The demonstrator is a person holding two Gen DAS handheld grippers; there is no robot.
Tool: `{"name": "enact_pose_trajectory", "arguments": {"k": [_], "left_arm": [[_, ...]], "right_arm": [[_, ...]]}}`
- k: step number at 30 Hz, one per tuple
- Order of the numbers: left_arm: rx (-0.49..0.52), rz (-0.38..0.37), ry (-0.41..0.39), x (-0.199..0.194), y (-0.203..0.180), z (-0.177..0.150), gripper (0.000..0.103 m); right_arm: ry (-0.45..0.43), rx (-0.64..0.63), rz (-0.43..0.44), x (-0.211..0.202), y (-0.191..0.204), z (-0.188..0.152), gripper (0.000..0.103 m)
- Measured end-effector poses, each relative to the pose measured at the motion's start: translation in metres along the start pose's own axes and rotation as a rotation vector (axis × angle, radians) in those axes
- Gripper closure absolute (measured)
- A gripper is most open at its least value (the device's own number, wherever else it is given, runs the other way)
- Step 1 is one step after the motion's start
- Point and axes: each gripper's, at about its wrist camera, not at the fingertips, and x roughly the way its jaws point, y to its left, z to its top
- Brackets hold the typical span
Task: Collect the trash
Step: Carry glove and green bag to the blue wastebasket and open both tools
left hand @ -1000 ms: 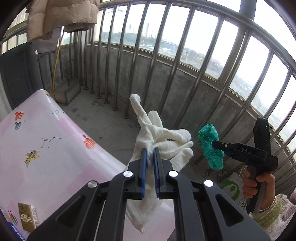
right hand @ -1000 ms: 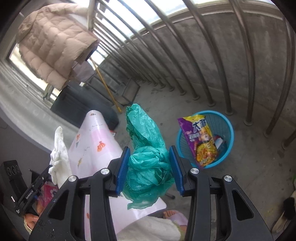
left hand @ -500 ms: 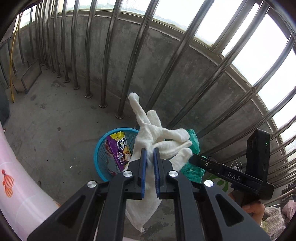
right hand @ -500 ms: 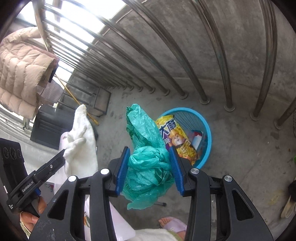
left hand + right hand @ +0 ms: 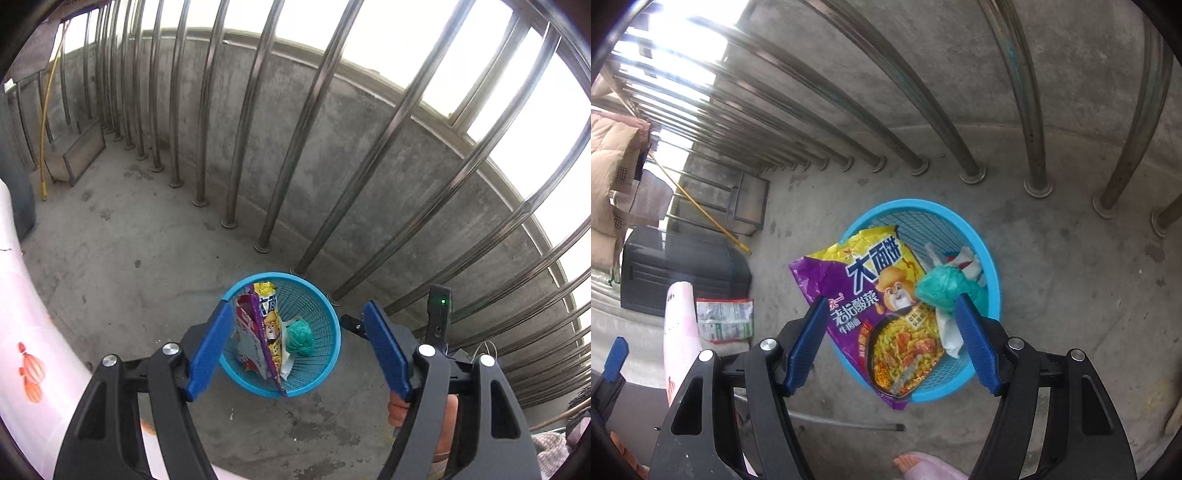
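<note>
A blue mesh basket stands on the concrete floor by the railing. A purple and yellow noodle bag leans in it and sticks out over the rim. Beside the bag lie a crumpled green plastic bag and a white cloth glove. My left gripper hangs above the basket, its jaws opening, with nothing between the pads. My right gripper hovers over the same basket, jaws also opening and holding nothing. Its black body shows in the left wrist view.
Steel railing bars and a low concrete wall stand just behind the basket. A table with a pink cloth is on the left, with a flat packet and a dark cabinet beyond it. A person's foot is near.
Both grippers came down over the basket and opened. The white glove left the left gripper and the green bag left the right one; both now lie in the basket.
</note>
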Motion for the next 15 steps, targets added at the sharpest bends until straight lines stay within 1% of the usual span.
{"name": "enact_pose_trajectory", "arguments": {"k": [5,7,10,12,15], "left_arm": [[0.003,0.087,-0.078,-0.078,0.021,-0.025,0.021],[-0.001,0.129,-0.119,-0.112,0.034,-0.040,0.020],[-0.028,0.213,-0.193,-0.163,0.056,-0.068,0.018],[-0.077,0.272,-0.250,-0.199,0.074,-0.094,0.016],[-0.196,0.357,-0.317,-0.247,0.100,-0.139,0.016]], "right_arm": [[0.035,-0.113,0.014,0.018,0.040,-0.001,0.036],[0.064,-0.165,0.028,0.029,0.059,-0.004,0.036],[0.084,-0.191,0.045,0.035,0.081,-0.008,0.036],[0.072,-0.209,0.060,0.028,0.094,-0.013,0.036],[0.020,-0.273,0.051,0.002,0.115,-0.023,0.036]]}}
